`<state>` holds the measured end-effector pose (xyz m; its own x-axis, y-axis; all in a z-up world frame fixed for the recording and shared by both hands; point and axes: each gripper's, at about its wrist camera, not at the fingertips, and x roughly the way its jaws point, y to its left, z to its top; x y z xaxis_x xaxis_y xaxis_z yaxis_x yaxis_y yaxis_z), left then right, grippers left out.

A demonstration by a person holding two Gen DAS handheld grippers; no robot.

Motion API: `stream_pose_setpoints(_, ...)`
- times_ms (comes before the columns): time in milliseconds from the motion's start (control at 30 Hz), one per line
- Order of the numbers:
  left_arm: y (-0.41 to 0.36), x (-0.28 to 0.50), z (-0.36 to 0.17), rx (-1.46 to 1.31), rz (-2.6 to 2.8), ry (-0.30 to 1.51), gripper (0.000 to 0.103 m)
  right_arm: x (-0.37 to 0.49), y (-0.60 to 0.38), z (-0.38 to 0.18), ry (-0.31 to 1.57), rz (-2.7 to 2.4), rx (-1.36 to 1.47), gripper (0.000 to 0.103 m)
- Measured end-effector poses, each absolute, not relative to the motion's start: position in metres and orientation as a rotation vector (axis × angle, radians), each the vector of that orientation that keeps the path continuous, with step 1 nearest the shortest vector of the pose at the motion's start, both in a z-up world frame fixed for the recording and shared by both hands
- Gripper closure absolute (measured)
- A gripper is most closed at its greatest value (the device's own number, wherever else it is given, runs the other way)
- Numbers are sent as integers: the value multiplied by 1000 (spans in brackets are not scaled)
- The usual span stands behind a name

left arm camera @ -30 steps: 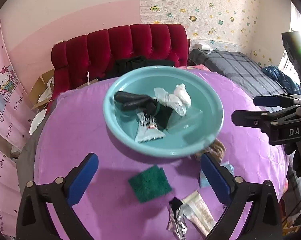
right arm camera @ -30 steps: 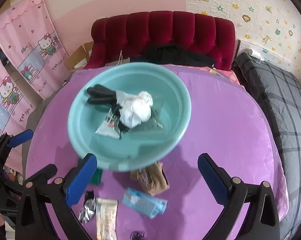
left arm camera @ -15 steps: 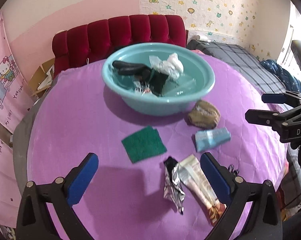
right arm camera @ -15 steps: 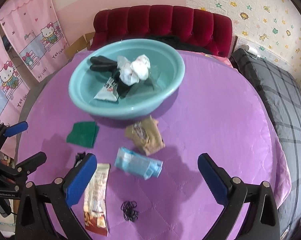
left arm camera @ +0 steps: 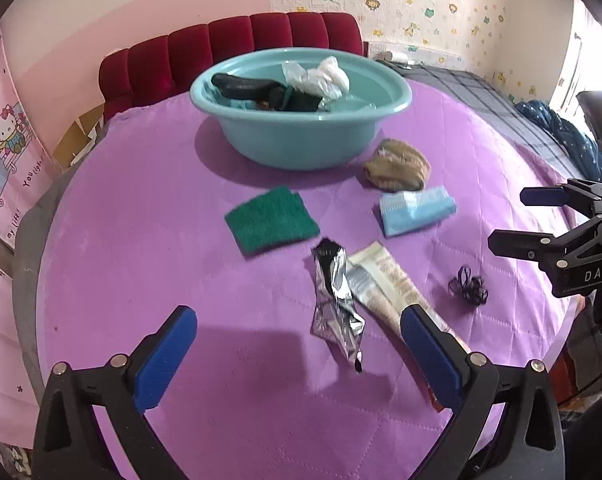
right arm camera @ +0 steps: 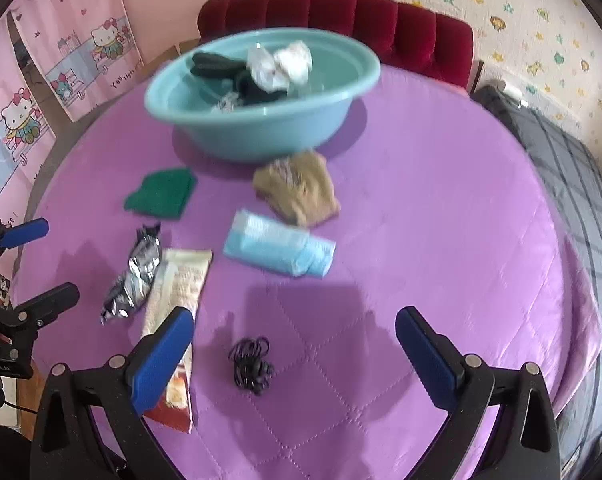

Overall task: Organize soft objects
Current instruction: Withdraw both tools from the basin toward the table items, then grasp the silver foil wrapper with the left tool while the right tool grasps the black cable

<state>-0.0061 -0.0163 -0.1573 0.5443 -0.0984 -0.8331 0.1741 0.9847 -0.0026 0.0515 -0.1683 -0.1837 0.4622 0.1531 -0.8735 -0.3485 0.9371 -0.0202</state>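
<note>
A teal basin (left arm camera: 293,140) (right arm camera: 261,136) stands at the far side of a purple round table and holds black items, a white crumpled bag and a packet. In front of it lie a green cloth (left arm camera: 271,220) (right arm camera: 161,194), a tan sock bundle (left arm camera: 397,166) (right arm camera: 297,190), a light blue pack (left arm camera: 417,210) (right arm camera: 279,248), a silver wrapper (left arm camera: 335,300) (right arm camera: 135,276), a beige snack packet (left arm camera: 385,284) (right arm camera: 173,308) and black hair ties (left arm camera: 467,286) (right arm camera: 251,364). My left gripper (left arm camera: 297,354) is open and empty above the near edge. My right gripper (right arm camera: 295,352) is open and empty over the hair ties.
A red tufted sofa (left arm camera: 229,48) stands behind the table. A grey plaid bed (right arm camera: 573,184) lies to the right. Pink Hello Kitty curtains (right arm camera: 41,92) hang at the left. The purple tablecloth (left arm camera: 141,280) covers the whole table.
Both grippers have pulled back and down from above the basin toward the near edge. More loose items in front of the basin have come into view.
</note>
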Motion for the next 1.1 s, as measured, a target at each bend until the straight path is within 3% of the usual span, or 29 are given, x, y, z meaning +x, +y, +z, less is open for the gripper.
stream_pose_setpoints(533, -16, -20, -189, 67, -144, 1060, 0, 32, -168, -240, 1174, 332, -217, 2)
stream_pose_setpoints(633, -14, -18, -189, 59, -138, 1060, 0, 30, -165, -242, 1179, 348, -224, 29)
stream_pose_setpoints(700, -13, -17, -188, 51, -137, 1061, 0, 31, -163, -245, 1188, 358, -231, 33)
stream_pose_setpoints(733, -13, -16, -188, 49, -137, 1062, 0, 31, -161, -246, 1195, 362, -232, 45)
stream_pose_setpoints(767, -13, -16, -188, 49, -138, 1063, 0, 32, -160, -247, 1203, 368, -228, 68)
stream_pose_setpoints(800, -13, -15, -188, 49, -139, 1063, 0, 32, -158, -249, 1212, 379, -224, 78)
stream_pose_setpoints(933, -16, -14, -190, 50, -151, 1069, 0, 25, -150, -246, 1197, 425, -252, 78)
stream_pose_setpoints(967, -16, -14, -190, 52, -153, 1073, 0, 23, -148, -244, 1185, 429, -261, 84)
stream_pose_setpoints(1100, -21, -11, -192, 49, -167, 1077, 0, 26, -150, -242, 1193, 412, -225, 86)
